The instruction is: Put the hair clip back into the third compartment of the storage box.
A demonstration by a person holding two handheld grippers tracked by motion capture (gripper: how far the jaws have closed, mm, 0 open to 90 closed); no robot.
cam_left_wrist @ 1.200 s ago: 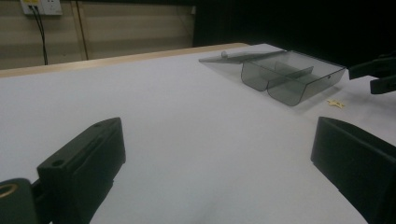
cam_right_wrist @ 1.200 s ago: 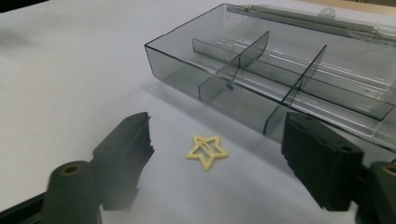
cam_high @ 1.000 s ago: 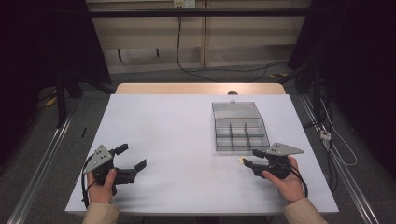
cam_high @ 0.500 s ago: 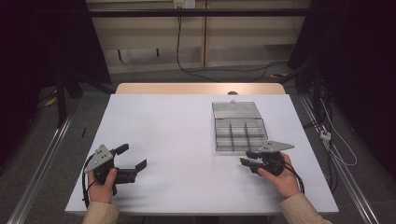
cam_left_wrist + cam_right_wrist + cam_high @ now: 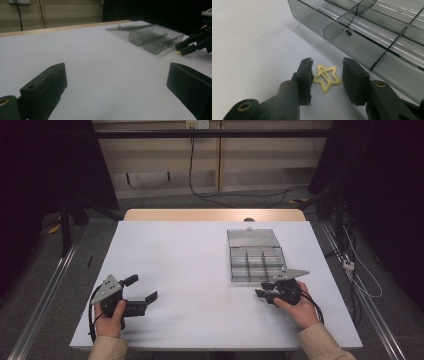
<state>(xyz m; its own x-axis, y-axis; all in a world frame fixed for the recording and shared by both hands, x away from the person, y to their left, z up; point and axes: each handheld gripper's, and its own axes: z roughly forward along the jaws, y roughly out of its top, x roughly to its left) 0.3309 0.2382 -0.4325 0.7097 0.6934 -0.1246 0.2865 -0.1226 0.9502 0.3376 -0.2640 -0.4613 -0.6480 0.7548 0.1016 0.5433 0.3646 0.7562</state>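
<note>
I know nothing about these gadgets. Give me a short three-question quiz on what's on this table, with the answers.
1. True or false: the compartment box has its lid open.
2. What lies between the fingers of the right gripper?
A. a yellow star-shaped hair clip
B. a red button
C. a silver key
3. Fill in: the left gripper holds ____.

Key:
1. True; the lid lies flat behind the box.
2. A. The star clip lies on the table just in front of the box, between the fingers, which have just been closing around it; one looks to touch it, the other stands apart.
3. Nothing; its fingers are spread wide over bare table.
</note>
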